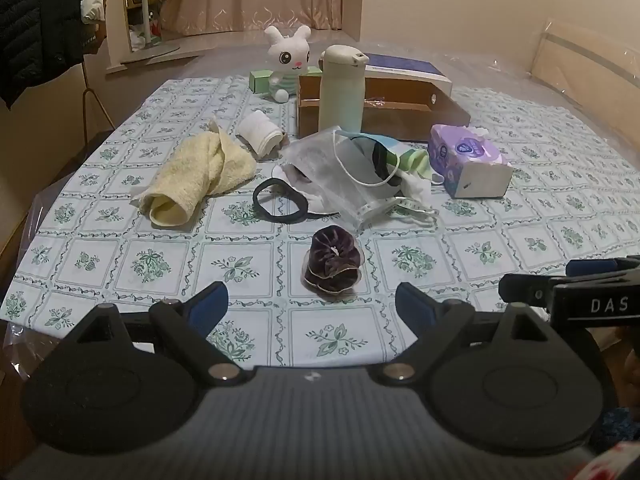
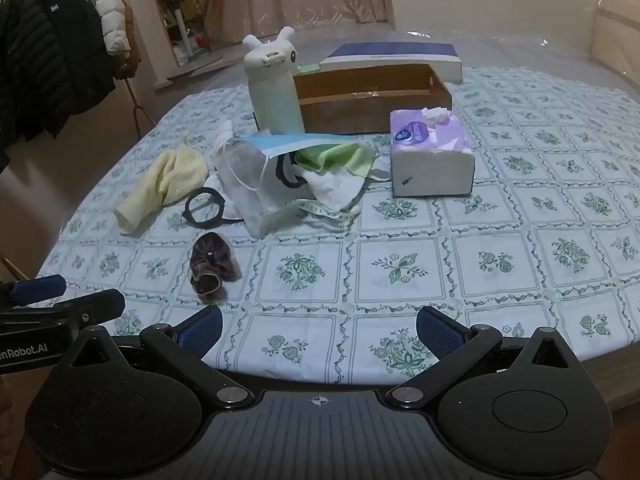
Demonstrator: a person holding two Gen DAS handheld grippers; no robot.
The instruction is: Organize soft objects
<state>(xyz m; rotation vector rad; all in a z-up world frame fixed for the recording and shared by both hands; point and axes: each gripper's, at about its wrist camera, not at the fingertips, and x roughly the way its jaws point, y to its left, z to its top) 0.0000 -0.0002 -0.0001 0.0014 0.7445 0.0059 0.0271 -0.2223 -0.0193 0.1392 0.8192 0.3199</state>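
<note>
A dark purple scrunchie [image 1: 333, 260] [image 2: 213, 263] lies on the tablecloth just ahead of my open, empty left gripper [image 1: 312, 306]. Behind it are a black hair band [image 1: 280, 202] [image 2: 205, 208], a rolled yellow towel [image 1: 200, 176] [image 2: 160, 184], a white rolled cloth [image 1: 260, 133], and a clear bag with masks and green and white cloths [image 1: 360, 172] [image 2: 304, 168]. A plush rabbit [image 1: 288, 60] sits at the back. My right gripper [image 2: 320, 332] is open and empty near the table's front edge.
A brown wooden box [image 1: 400, 108] [image 2: 372, 96] stands at the back with a pale flask [image 1: 342, 88] [image 2: 276, 92] in front of it. A purple tissue pack [image 1: 468, 160] [image 2: 432, 156] lies to the right. Coats hang at the left.
</note>
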